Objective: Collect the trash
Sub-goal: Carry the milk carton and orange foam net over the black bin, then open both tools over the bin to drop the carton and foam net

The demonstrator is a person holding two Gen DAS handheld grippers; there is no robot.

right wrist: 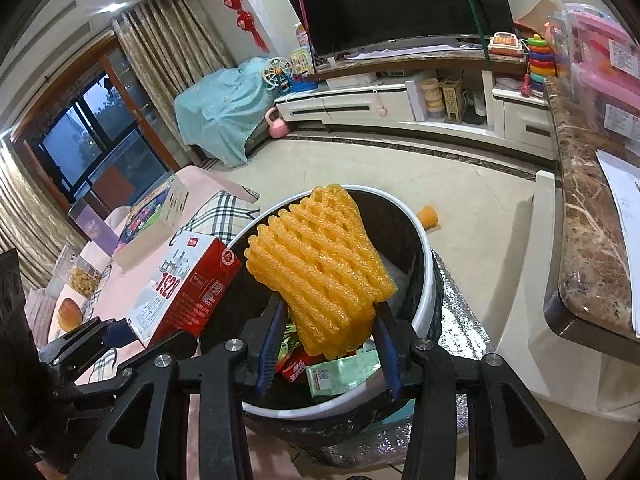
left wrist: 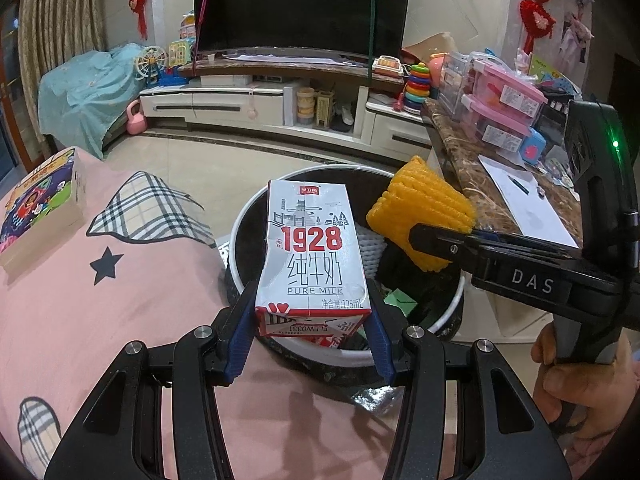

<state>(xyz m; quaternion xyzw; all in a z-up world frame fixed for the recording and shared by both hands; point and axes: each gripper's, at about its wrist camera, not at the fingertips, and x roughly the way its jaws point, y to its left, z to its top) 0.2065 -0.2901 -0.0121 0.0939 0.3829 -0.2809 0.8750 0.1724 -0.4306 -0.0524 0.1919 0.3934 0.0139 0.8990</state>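
My left gripper (left wrist: 312,312) is shut on a white and red 1928 milk carton (left wrist: 310,248) and holds it over the near rim of the round white-rimmed trash bin (left wrist: 256,208). My right gripper (right wrist: 328,332) is shut on a yellow foam fruit net (right wrist: 320,256) and holds it above the bin (right wrist: 424,280). The right gripper also shows in the left wrist view (left wrist: 436,240) with the net (left wrist: 420,208). The carton shows at the left in the right wrist view (right wrist: 188,288). Wrappers and a green packet (right wrist: 340,372) lie inside the bin.
A pink cloth table (left wrist: 100,300) with a picture box (left wrist: 40,204) lies to the left of the bin. A marble counter (right wrist: 588,240) with papers and pink boxes stands to the right. An orange cup (right wrist: 427,216) lies on the floor beyond the bin.
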